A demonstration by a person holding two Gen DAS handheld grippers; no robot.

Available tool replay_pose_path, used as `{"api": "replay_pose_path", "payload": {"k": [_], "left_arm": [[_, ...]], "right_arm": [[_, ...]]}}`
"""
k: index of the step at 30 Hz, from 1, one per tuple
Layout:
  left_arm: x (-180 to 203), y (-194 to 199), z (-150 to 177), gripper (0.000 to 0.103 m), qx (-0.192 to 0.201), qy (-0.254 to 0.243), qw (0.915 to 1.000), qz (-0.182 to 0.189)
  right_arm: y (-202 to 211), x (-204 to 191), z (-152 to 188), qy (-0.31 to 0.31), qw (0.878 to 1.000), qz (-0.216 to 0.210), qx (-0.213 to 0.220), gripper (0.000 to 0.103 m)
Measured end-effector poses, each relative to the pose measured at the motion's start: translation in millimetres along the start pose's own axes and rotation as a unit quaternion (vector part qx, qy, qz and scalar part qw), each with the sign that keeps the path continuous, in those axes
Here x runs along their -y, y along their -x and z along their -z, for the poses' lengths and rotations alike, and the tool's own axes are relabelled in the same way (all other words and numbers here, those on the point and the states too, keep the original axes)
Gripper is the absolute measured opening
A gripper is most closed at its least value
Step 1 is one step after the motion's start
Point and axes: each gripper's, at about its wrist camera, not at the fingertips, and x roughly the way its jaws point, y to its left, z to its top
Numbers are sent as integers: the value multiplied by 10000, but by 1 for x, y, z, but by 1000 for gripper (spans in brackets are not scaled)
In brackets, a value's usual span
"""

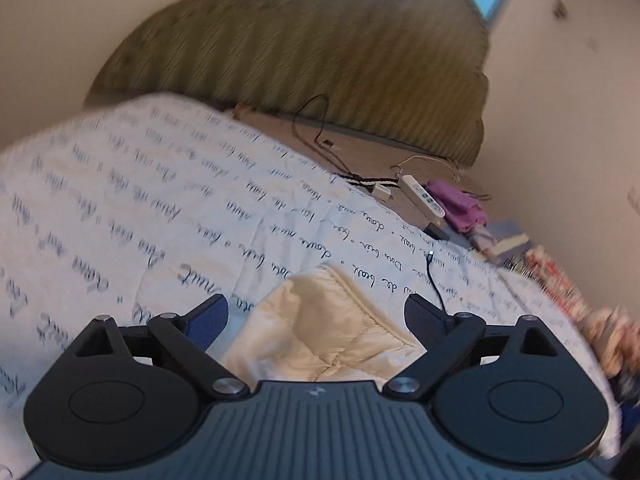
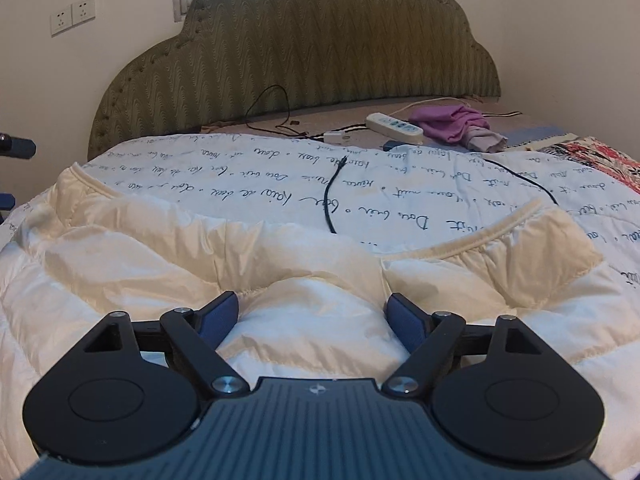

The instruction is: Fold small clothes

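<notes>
A cream quilted vest [image 2: 248, 264] lies spread on the white bedspread with handwriting print [image 2: 400, 184]. In the right wrist view it fills the foreground, its armhole edges showing at left and right. My right gripper [image 2: 312, 312] stands open just above its puffy middle, and the blue pads do not press the fabric. In the left wrist view one corner of the vest [image 1: 320, 328] lies between and beyond the open fingers of my left gripper [image 1: 316, 312], which grips nothing. The fabric rests loose on the bed.
A black cable [image 2: 334, 196] runs across the bedspread beyond the vest. A white power strip [image 2: 394, 124] and purple clothes [image 2: 452, 122] lie near the green padded headboard [image 2: 304, 56]. A floral cloth [image 2: 592, 160] lies at the far right.
</notes>
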Motion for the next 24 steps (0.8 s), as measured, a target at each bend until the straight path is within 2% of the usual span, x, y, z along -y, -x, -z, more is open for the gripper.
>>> {"api": "replay_pose_path", "payload": {"k": [2,4,6,7,9,10,13,18,24], "left_arm": [[20,-5,6,96,224,-471,9985,-176],[36,-15,10,96,405,-881,9947,-354],[47,-32,15,96,398,-1233,9891,-694],[50,-44,18,96,285,-1345,9860,-945],[46,-67,26,96,-41,-1366,9821,-1294],[40,-77,31,96,-199,-1309,9820,-1351],[23,-93,52,96,-447,-1127,9832,-1367],[20,-93,67,100,-288,-1125,9831,-1418],[16,-96,75,103,-214,-1043,9846,-1386]], "right_arm": [[13,-2,-5,-40,9994,100,331,81],[21,-3,-14,-80,9983,30,573,81],[18,-3,-20,-72,9981,145,587,82],[11,-3,-22,-34,9986,265,455,82],[-5,0,-18,-60,9989,459,114,83],[-12,3,-13,-133,9989,455,-26,84],[-20,6,1,-246,9990,366,-16,92],[-29,8,9,-314,9988,340,-127,101],[-33,9,17,-335,9990,305,-60,102]]}}
